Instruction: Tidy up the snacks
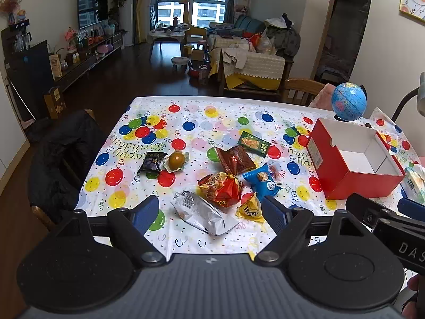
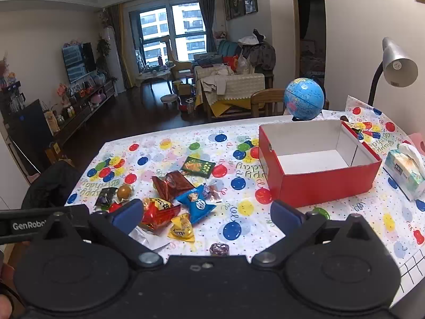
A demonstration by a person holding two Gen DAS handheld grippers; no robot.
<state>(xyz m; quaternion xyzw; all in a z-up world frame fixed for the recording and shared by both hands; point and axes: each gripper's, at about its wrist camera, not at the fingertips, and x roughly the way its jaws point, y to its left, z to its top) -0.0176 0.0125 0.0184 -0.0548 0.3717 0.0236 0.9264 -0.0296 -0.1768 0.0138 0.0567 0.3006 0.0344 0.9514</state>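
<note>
Several snack packets lie loose on the balloon tablecloth: a silver bag point(image 1: 203, 212), a red-orange bag point(image 1: 221, 189) point(image 2: 158, 210), a yellow M&M's packet point(image 1: 251, 210) point(image 2: 182, 229), a blue cookie packet point(image 1: 263, 180) point(image 2: 196, 203), a brown packet point(image 1: 235, 159) point(image 2: 171, 184), a green packet point(image 1: 253, 143) point(image 2: 198, 166), a dark packet point(image 1: 152, 162) and an egg packet point(image 1: 176, 160). An empty red box point(image 1: 353, 159) point(image 2: 316, 159) stands open at the right. My left gripper point(image 1: 209, 212) is open above the silver bag. My right gripper point(image 2: 207, 215) is open near the front edge.
A blue globe point(image 2: 304, 98) and a desk lamp point(image 2: 398, 66) stand behind the box. A tissue pack point(image 2: 406, 171) lies right of it. A small dark candy point(image 2: 219, 248) sits at the table's front edge. A chair with a black jacket point(image 1: 63, 154) is at the left.
</note>
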